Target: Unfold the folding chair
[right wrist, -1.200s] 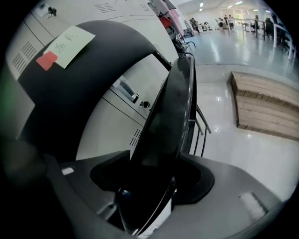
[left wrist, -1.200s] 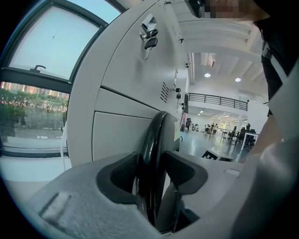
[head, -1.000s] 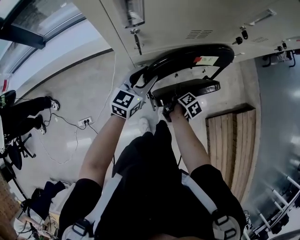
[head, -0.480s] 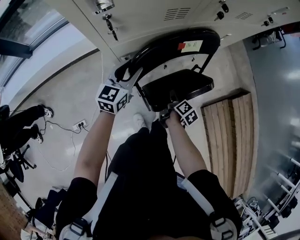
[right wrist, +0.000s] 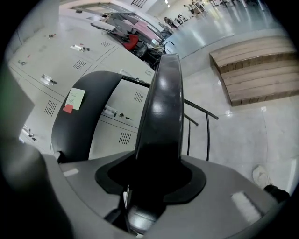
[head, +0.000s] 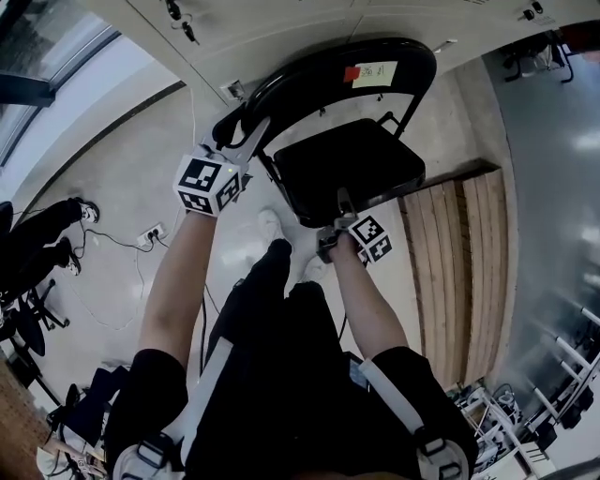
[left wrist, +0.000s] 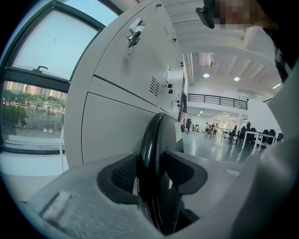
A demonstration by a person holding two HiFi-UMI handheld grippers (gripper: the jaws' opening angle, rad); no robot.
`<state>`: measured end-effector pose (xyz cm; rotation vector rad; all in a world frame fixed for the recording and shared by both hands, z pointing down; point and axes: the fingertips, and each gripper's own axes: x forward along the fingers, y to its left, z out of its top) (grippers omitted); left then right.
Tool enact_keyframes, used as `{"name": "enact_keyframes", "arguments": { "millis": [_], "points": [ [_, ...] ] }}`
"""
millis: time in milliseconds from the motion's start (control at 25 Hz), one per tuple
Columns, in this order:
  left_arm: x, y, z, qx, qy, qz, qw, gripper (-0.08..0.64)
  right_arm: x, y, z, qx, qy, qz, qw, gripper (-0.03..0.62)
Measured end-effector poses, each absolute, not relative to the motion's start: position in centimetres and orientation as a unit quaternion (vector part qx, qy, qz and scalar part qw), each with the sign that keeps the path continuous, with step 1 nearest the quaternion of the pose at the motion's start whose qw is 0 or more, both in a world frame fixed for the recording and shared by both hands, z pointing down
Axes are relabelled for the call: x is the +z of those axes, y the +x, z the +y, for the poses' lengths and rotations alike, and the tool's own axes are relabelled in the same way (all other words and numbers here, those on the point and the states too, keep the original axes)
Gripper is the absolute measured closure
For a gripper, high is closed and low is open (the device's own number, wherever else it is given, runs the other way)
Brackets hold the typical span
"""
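The black folding chair stands before me in the head view, its curved backrest [head: 328,70] at the lockers and its seat [head: 352,169] swung down nearly flat. My left gripper [head: 244,142] is shut on the backrest's left end; in the left gripper view the rounded black backrest edge [left wrist: 156,154] is pressed between that gripper's [left wrist: 156,172] pads. My right gripper [head: 339,214] is shut on the seat's front edge. The right gripper view shows that seat edge [right wrist: 163,102] wedged in the right gripper [right wrist: 156,176], whose jaws have just been opening slightly, and the backrest [right wrist: 88,107] with paper notes.
Grey lockers [head: 281,28] stand right behind the chair. A low wooden platform [head: 459,262] lies to the right. A power strip with cables [head: 150,234] and another person's legs [head: 42,239] are at left. My own shoe [head: 270,223] is below the seat.
The seat has swung down and away from the backrest, from near edge-on to almost flat. My right gripper has come toward me with it. The left gripper has shifted slightly left with the backrest.
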<state>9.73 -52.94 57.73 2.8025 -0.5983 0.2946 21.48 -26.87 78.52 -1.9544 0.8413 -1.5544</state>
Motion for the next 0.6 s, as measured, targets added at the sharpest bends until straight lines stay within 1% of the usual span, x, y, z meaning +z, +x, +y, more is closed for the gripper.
{"name": "enact_keyframes", "arguments": {
  "millis": [600],
  "points": [
    [59.2,9.4,-47.2,0.094,0.965,-0.216,0.113,0.371,84.5,20.6,-16.7,-0.612,-0.685,0.298,0.261,0.379]
  ]
}}
